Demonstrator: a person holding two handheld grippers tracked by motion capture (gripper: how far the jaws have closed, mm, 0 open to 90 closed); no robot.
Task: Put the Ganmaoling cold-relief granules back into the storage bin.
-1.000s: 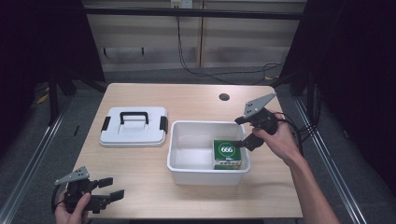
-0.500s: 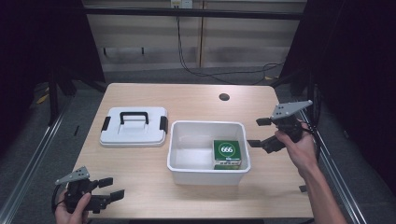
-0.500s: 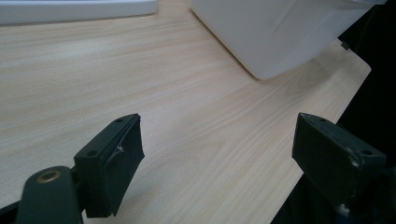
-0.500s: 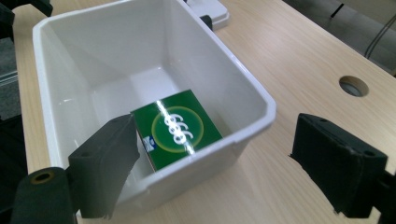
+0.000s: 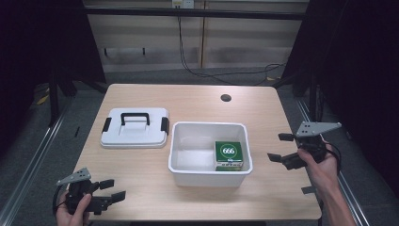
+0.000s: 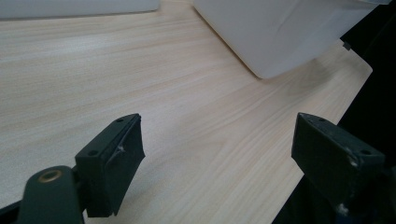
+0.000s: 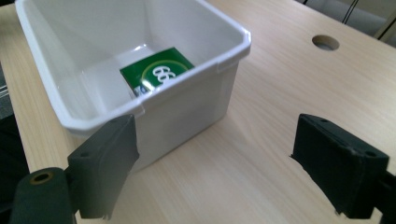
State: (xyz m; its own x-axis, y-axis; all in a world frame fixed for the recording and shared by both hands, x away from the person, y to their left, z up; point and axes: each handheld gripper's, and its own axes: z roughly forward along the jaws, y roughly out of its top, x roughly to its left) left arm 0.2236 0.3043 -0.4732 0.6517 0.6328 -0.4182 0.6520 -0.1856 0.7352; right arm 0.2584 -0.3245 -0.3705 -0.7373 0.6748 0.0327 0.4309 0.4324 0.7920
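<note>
A white plastic bin (image 5: 186, 165) stands mid-table, and a green box marked 666 (image 5: 228, 152) lies in its right half; the box (image 7: 159, 72) also shows inside the bin (image 7: 224, 60) in the right gripper view. The bin's white lid with a black handle (image 5: 135, 127) lies flat to its left. My right gripper (image 5: 280, 147) is open and empty, held to the right of the bin near the table's right edge. My left gripper (image 5: 112, 189) is open and empty at the front left corner, with the bin's corner (image 6: 280, 37) ahead of it.
A round cable hole (image 5: 226, 98) sits in the tabletop at the back right. Metal rails run along both sides of the table. A small dark clip (image 5: 308, 190) lies near the front right edge.
My right gripper has drawn back from above the bin, moving right and toward the front, empty, while the green box stays in the bin. The left gripper has not moved.
</note>
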